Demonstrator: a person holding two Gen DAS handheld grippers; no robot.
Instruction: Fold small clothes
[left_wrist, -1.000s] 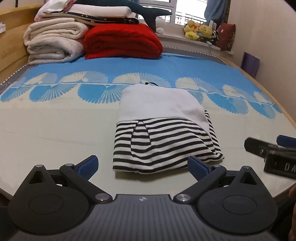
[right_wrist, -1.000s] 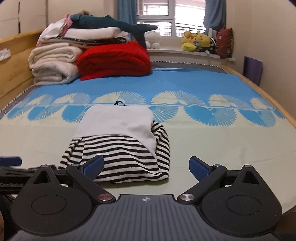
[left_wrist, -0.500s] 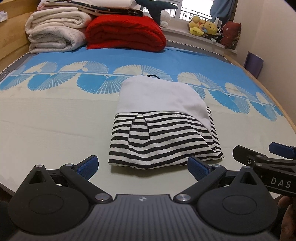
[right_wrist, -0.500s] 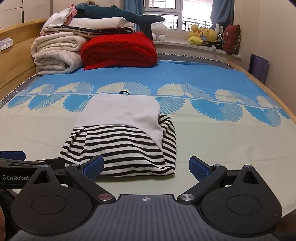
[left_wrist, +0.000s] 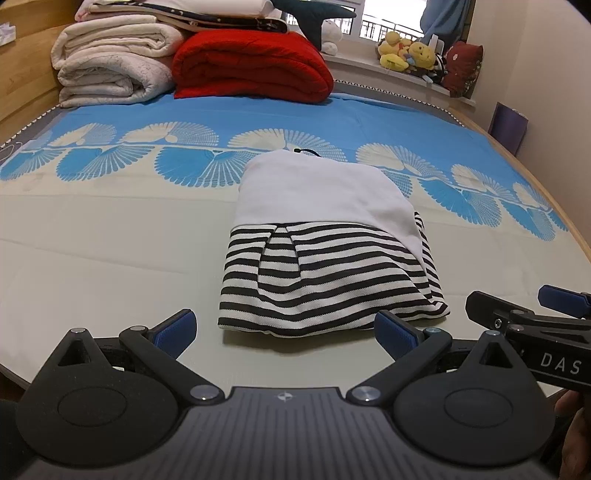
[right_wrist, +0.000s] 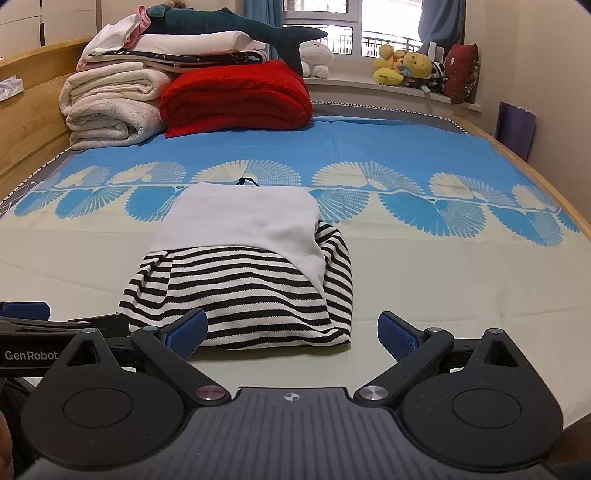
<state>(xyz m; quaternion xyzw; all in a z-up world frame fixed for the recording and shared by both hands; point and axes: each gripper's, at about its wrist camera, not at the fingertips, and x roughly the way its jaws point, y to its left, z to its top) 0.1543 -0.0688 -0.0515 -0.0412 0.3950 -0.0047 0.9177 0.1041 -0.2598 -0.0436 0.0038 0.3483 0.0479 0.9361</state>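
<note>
A small garment lies folded on the bed, white top part toward the far side, black-and-white striped skirt part toward me. It also shows in the right wrist view. My left gripper is open and empty, just short of the striped hem. My right gripper is open and empty, its left finger close to the hem's near edge. The right gripper shows at the right edge of the left wrist view. The left gripper shows at the left edge of the right wrist view.
The bed sheet is cream near me and blue with fan shapes farther off. Folded white blankets and a red blanket are stacked at the head. Plush toys sit on the windowsill. The bed's wooden edge runs along the right.
Both grippers have tilted and moved a little closer to the garment's near hem. The garment has not moved. Both grippers stay open.
</note>
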